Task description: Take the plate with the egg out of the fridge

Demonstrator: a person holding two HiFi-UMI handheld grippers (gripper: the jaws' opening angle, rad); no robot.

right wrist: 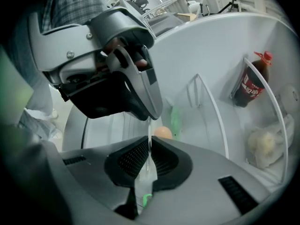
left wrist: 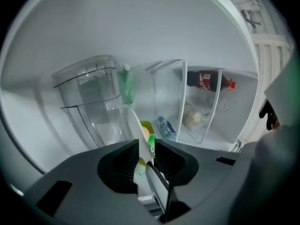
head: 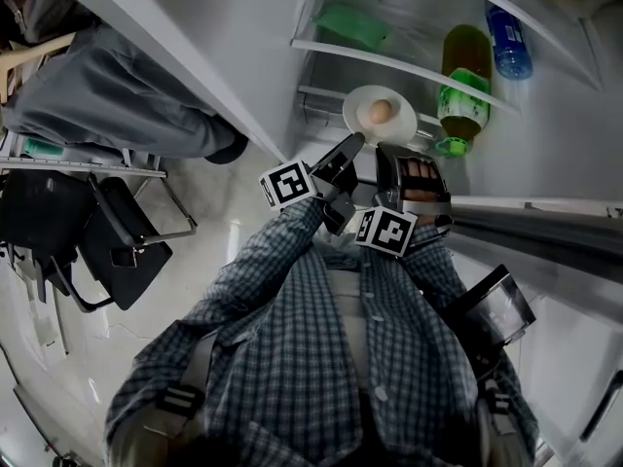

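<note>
Now, plate (head: 362, 98): held by its rim at the open fridge (head: 243, 27), near the green bottle (head: 465, 81).
Egg (head: 381, 112): carried on the plate.
Left gripper (left wrist: 146, 149): its fingers (left wrist: 123, 165) are closed on the plate's rim.
Right gripper (right wrist: 150, 156): its fingers (right wrist: 133, 161) are closed on the plate's rim too.

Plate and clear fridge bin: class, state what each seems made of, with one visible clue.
Plate: probably glazed ceramic or melamine; white, smooth, thin rim. Clear fridge bin: moulded plastic, glossy; see-through walls with stepped ridges.
</note>
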